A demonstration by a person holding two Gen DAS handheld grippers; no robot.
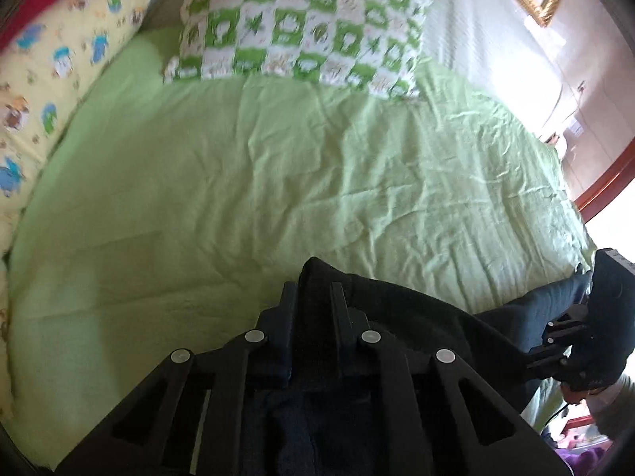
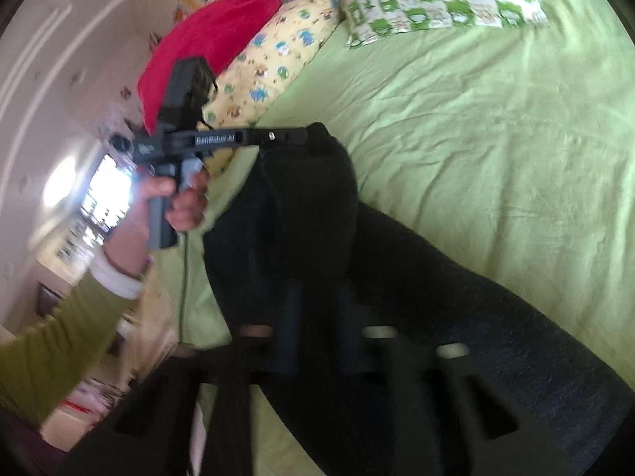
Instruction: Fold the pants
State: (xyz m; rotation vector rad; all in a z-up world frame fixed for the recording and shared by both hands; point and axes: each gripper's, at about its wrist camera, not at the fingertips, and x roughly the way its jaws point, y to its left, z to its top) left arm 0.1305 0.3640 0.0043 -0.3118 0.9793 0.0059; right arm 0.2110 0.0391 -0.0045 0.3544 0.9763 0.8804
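Dark pants (image 2: 313,214) hang between my two grippers above a light green bed sheet (image 1: 238,182). My left gripper (image 1: 313,289) is shut on a fold of the pants (image 1: 397,313), held just over the sheet. It also shows in the right wrist view (image 2: 313,137), gripping the top of the cloth. My right gripper (image 2: 313,301) is shut on the pants lower down; its fingers are blurred and dark against the cloth. In the left wrist view the right gripper (image 1: 535,361) sits at the right edge, pinching the same garment.
A green-and-white checked pillow (image 1: 301,23) and a yellow printed pillow (image 1: 59,79) lie at the head of the bed. A red cushion (image 2: 214,35) sits behind them. The bed's right edge (image 1: 571,214) drops off beside a red frame.
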